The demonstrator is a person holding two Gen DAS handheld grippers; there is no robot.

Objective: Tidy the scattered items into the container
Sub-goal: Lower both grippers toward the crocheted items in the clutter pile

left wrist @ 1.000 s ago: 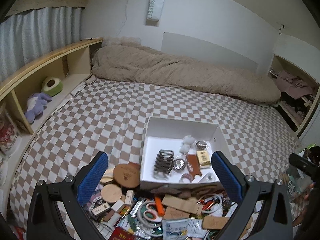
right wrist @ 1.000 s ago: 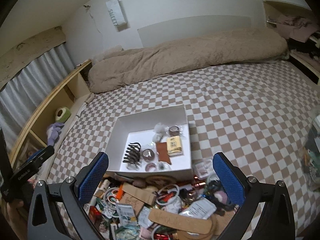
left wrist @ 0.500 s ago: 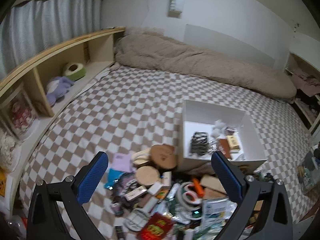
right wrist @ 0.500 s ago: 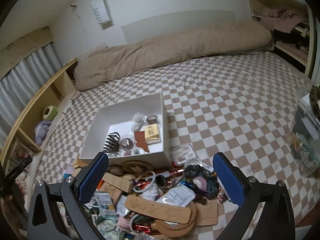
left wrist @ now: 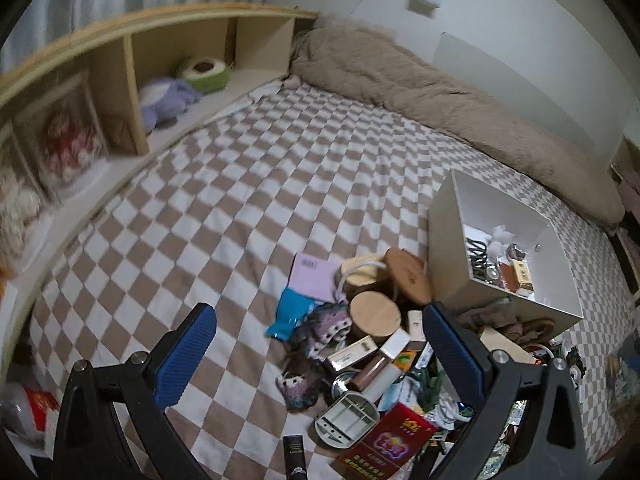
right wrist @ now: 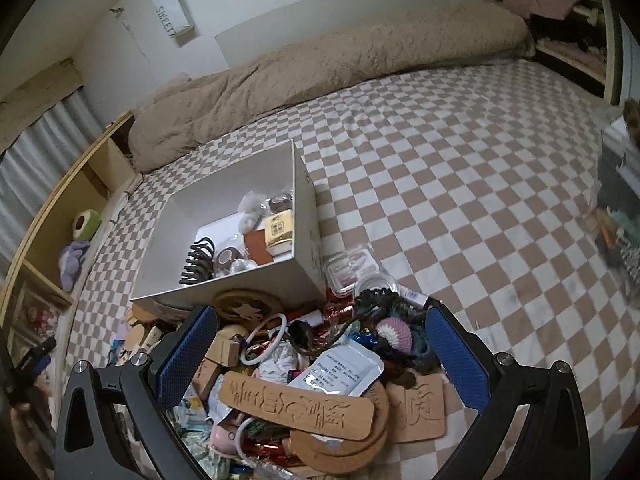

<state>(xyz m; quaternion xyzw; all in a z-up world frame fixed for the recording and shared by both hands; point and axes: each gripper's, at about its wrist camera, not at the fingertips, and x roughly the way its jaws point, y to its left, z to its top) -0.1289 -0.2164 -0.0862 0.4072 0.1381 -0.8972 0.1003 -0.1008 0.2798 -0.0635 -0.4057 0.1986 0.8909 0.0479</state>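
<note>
A white box stands on the checkered bed and holds a black hair claw, a yellow packet and other small items; it also shows in the right wrist view. A heap of scattered items lies in front of it: round wooden lids, a pink card, a blue packet, a red box, a long carved wooden tag, a white sachet. My left gripper is open and empty above the heap's left part. My right gripper is open and empty above its right part.
A beige rolled duvet lies along the far wall. A wooden shelf with plush toys runs along the bed's left side. More clutter sits at the bed's right edge. Checkered bedding stretches around the box.
Both grippers have swung apart: the left view has shifted left, putting the box at its right; the right view has moved closer over the heap's right part. Both stay open.
</note>
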